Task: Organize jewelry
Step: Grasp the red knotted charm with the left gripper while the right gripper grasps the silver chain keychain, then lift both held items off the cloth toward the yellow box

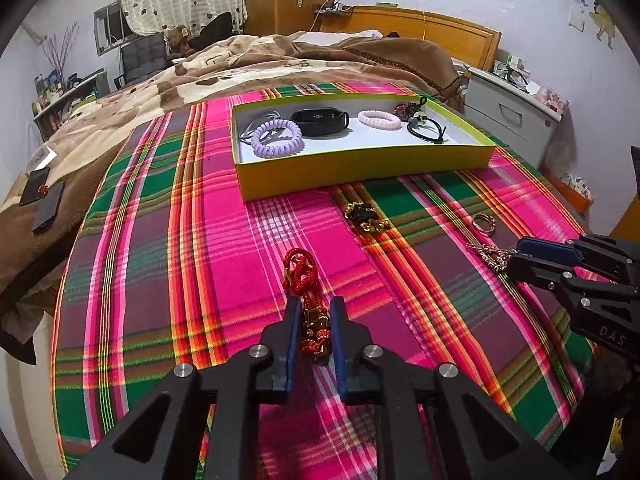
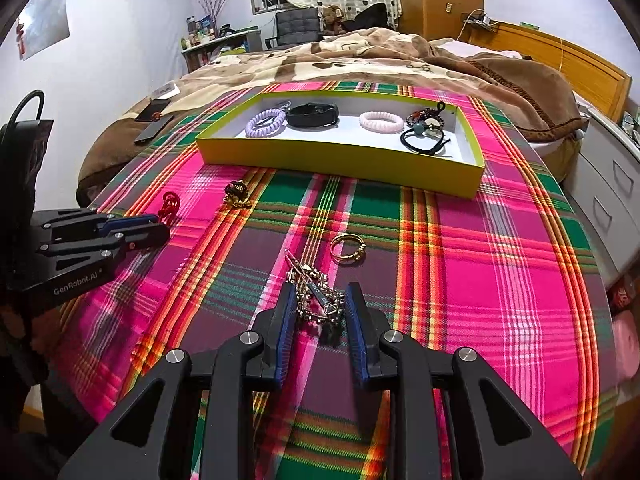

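Observation:
My left gripper is shut on a red braided cord bracelet, whose knotted loop sticks out ahead of the blue pads on the plaid cloth. My right gripper is shut on a silver chain bracelet that rests on the cloth. A gold ring lies just beyond it. A black-and-gold piece lies in front of the yellow box. The box holds a lilac coil tie, a black band, a pink coil tie and black hair ties.
The plaid cloth covers the near end of a bed with a brown blanket. Two phones lie on the blanket at the left. A white drawer cabinet stands to the right, a desk and chair beyond the bed.

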### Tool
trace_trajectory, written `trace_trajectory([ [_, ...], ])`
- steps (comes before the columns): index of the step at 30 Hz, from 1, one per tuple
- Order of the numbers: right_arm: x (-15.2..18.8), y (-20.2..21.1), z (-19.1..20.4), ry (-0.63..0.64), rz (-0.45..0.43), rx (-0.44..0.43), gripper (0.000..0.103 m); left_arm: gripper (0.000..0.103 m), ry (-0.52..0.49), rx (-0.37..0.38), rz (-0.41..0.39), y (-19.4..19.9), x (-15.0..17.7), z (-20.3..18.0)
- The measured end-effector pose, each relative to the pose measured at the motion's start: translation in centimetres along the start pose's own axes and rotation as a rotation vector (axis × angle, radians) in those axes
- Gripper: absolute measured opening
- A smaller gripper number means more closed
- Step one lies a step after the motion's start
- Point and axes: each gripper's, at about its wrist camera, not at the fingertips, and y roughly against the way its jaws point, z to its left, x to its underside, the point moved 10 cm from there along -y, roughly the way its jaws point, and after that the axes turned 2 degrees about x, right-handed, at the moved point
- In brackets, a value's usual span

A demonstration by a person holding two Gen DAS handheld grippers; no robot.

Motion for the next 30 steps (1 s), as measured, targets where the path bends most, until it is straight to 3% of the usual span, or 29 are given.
trace_trajectory([
  [14, 0.0, 1.7, -0.4, -0.023, -0.04, 0.001, 0.025, 0.014, 0.01, 0.055, -0.019, 1.3, 0.4, -1.5],
  [15, -0.1, 1.8, -0.4, -0.024, -0.043, 0.001, 0.011, 0.014, 0.01, 0.057, -0.022, 1.3, 0.4, -1.5],
  [17, -0.2, 2.0, -0.5, -0.03, -0.049, -0.002, 0.006, 0.014, 0.011, 0.059, -0.026, 1.5, 0.3, -1.6],
  [24, 0.8, 1.3, -0.1, 0.001, -0.001, -0.022, 0.006, 0.014, 0.013, 0.064, -0.028, 1.9, 0.4, -1.8],
  [30, 0.9, 1.5, 0.7, 0.043, -0.008, -0.03, 0.013, 0.014, 0.028, 0.069, -0.026, 1.9, 0.5, -1.6],
])
